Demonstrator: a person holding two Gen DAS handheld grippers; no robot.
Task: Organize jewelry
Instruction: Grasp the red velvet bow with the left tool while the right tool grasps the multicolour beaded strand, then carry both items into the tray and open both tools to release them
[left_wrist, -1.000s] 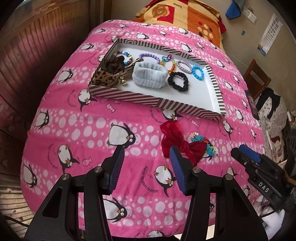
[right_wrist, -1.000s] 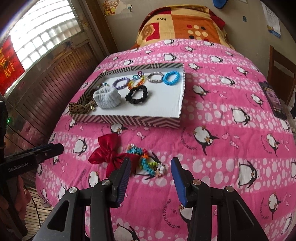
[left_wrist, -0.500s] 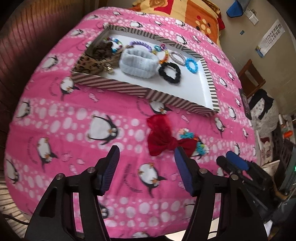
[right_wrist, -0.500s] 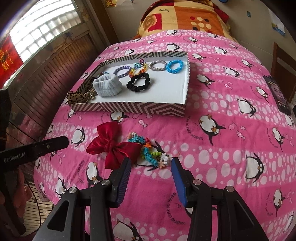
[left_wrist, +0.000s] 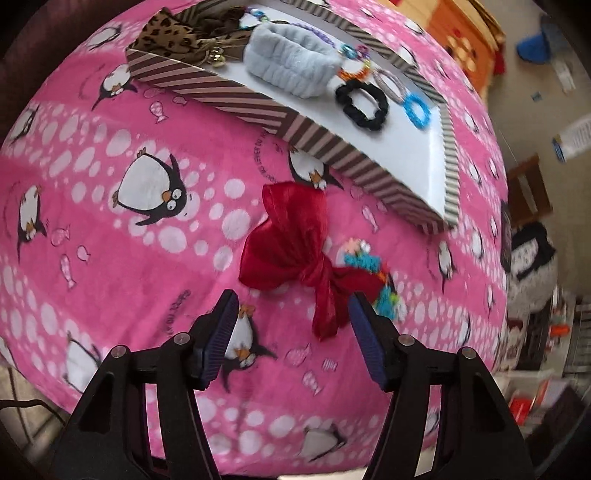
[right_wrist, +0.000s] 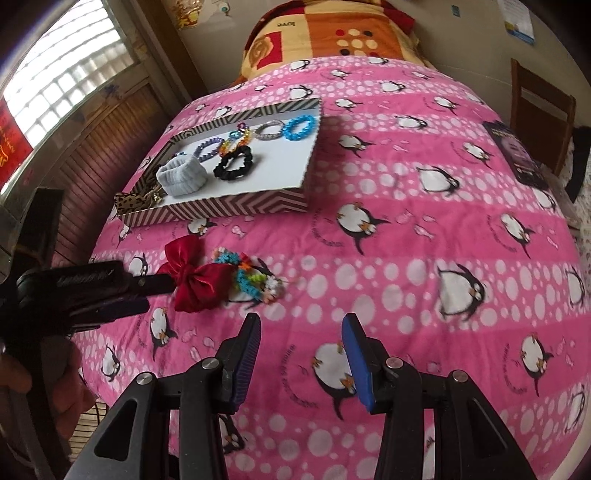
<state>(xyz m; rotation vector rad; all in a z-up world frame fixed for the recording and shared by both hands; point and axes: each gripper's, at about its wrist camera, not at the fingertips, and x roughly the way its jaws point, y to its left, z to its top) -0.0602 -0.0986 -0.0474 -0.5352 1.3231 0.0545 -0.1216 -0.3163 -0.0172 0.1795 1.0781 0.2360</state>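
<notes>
A red ribbon bow (left_wrist: 291, 251) lies on the pink penguin blanket, with a tangle of colourful bead bracelets (left_wrist: 384, 291) touching its right side. My left gripper (left_wrist: 293, 306) hangs just above the bow, open wide; the bow's loose tail sits between the fingers and neither pad presses on it. The striped tray (left_wrist: 413, 166) beyond holds a grey fluffy band (left_wrist: 291, 62), a black scrunchie (left_wrist: 362, 99) and bead rings. My right gripper (right_wrist: 301, 328) is open over bare blanket, right of the bow (right_wrist: 195, 277) and the bracelets (right_wrist: 251, 277).
A dark flat phone-like thing (right_wrist: 517, 155) lies near the bed's right edge, by a wooden chair (right_wrist: 543, 99). An orange quilt (right_wrist: 332, 37) is at the bed's head. A wooden wall panel (right_wrist: 92, 147) runs along the left. A hand (right_wrist: 14, 373) holds the left gripper.
My left gripper has dropped toward the red bow, rolled and spread its jaws wider; the bow's tail now lies between them. My right gripper has slid right, away from the bracelets.
</notes>
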